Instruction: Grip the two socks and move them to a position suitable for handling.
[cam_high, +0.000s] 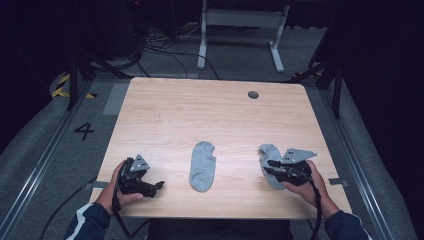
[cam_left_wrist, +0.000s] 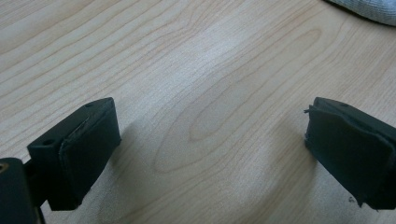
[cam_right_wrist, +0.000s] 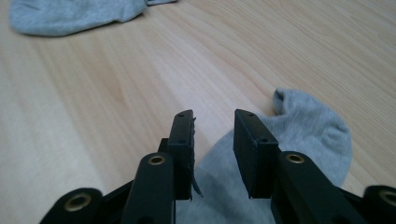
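Two grey ankle socks lie on the wooden table (cam_high: 210, 110). The middle sock (cam_high: 202, 166) lies flat near the front edge; it also shows far off in the right gripper view as the middle sock (cam_right_wrist: 70, 16), and its edge (cam_left_wrist: 369, 9) sits at the top of the left gripper view. The right sock (cam_high: 270, 152) lies rumpled under my right gripper (cam_high: 267, 166). Over this right sock (cam_right_wrist: 308, 126) my right gripper (cam_right_wrist: 212, 116) has its jaws a narrow gap apart, clamping nothing. My left gripper (cam_high: 159, 185) rests at the front left, and the left gripper (cam_left_wrist: 212, 121) stands wide open over bare wood.
A small round grommet (cam_high: 253, 94) sits near the table's far right edge. Beyond the table stands a white metal frame (cam_high: 240, 30) with cables on the floor. Both hands rest close to the table's front edge.
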